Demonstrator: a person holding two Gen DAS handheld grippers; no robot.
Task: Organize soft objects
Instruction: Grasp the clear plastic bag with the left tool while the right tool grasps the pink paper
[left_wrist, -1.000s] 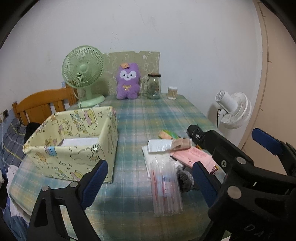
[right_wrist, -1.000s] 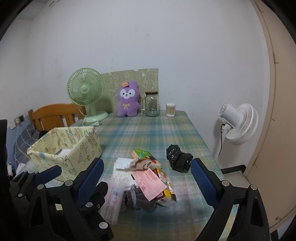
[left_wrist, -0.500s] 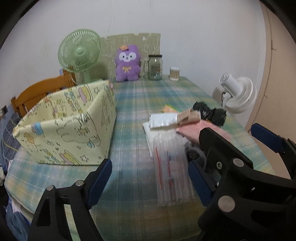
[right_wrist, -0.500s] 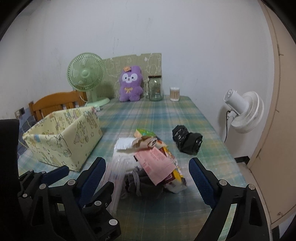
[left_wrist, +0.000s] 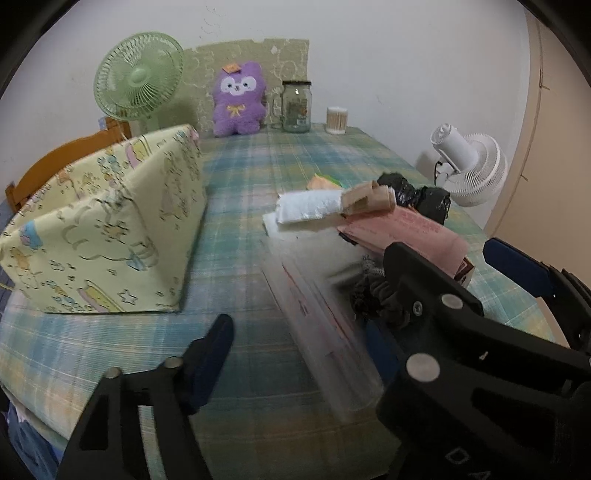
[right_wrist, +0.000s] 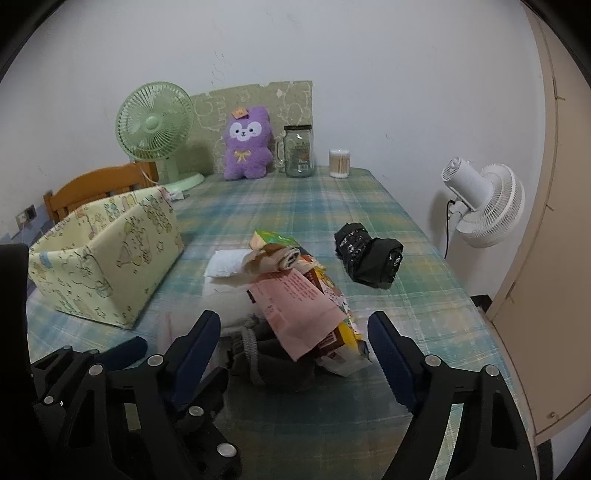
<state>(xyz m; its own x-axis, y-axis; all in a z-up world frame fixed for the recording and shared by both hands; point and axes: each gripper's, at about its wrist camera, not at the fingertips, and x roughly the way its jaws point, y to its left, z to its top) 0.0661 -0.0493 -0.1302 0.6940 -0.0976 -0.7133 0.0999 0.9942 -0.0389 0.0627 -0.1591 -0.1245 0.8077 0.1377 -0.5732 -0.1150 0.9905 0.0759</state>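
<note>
Roughly, by size —
Table: the checked cloth (right_wrist: 325, 206) carries everything; its far end against the wall is kept for things that stay put, and the near end is the working space.
Box: the yellow printed box (left_wrist: 110, 229) stands open-topped on the left of the table, well apart from the heap. I judge it is the place the soft things are meant to go, set within easy reach of the left hand.
Fans: a green fan (right_wrist: 155, 125) stands at the back and a white fan (right_wrist: 480, 199) off the table's right edge; neither is part of the job.
Plush toy: the purple plush toy (right_wrist: 247, 147) sits upright against the wall beside a glass jar (right_wrist: 298, 151), on show rather than waiting to be sorted.
Heap: the pile (right_wrist: 295, 295) lies in front of both tools: a pink packet on top, a white pouch behind, grey knitted cloth underneath, a clear plastic sleeve (left_wrist: 325, 332) alongside. It looks dumped together for sorting.
Black bundle: rolled black cloth (right_wrist: 369, 258) lies alone, right of the heap.
Right gripper (right_wrist: 293, 339): jaws wide but closing, straddling the near end of the heap, gripping nothing yet.
Left gripper (left_wrist: 295, 354): jaws closing either side of the clear sleeve, not yet pressing it, as far as the blur allows.
</note>
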